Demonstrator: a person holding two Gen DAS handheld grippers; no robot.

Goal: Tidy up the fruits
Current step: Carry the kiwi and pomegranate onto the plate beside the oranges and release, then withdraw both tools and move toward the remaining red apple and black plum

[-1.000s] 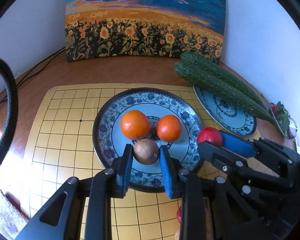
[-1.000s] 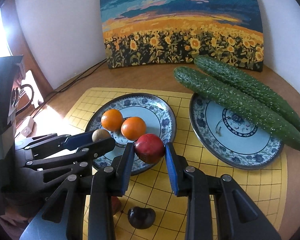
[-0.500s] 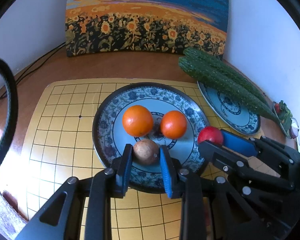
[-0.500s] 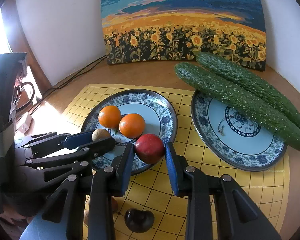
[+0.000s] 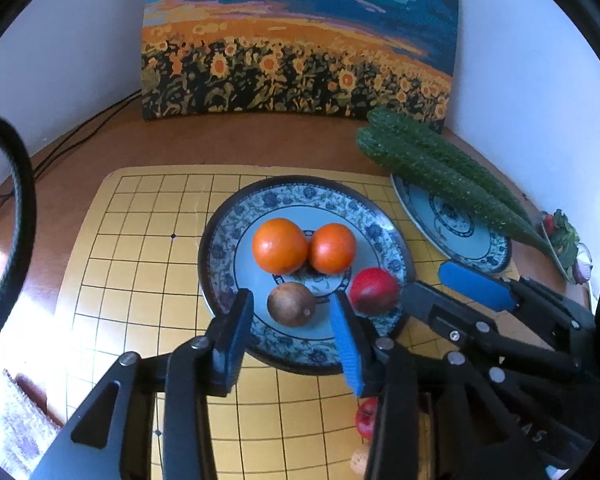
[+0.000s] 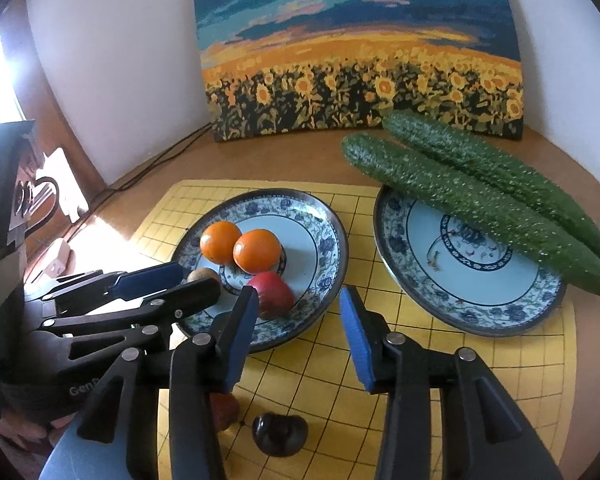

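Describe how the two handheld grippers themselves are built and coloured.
Both are alike: the left gripper and right gripper have black plastic linkage arms joined by round silver pivot pins, each finger ending in a flat blue pad. Pale lettering beginning "Gen" marks the left one's body. A black cable loops beside it.

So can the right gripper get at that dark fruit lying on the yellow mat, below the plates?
Probably yes. The dark fruit lies alone on the yellow mat, just beneath the right gripper, whose jaws have just been opening and stand empty. Nothing covers it; the gripper would need to pull back and dip down.
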